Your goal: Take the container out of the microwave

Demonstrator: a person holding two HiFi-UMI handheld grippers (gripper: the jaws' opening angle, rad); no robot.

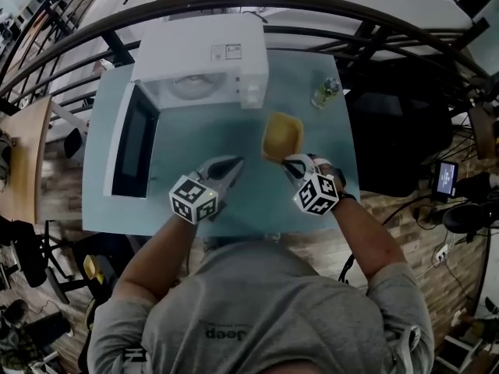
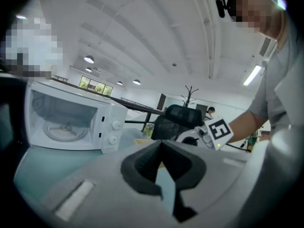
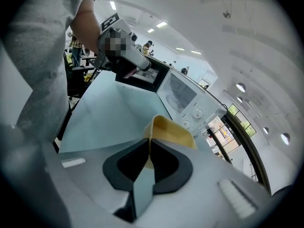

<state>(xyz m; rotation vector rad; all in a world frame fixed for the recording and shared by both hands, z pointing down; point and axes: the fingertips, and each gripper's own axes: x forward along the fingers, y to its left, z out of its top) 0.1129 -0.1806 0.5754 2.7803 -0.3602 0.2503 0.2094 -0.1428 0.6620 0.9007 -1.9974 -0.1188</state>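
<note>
My right hand-held gripper (image 3: 148,142) pinched the container (image 3: 174,130) by its thin rim; it seemed light but stiff.

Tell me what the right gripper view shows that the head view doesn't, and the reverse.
Only the right gripper view: the right gripper pinched shut on the thin rim of the yellow container.
Only the head view: a small glass jar on the table to the right of the microwave, and the whole container lying outside the open microwave.
Both: the container, the microwave, the left gripper and the table.
</note>
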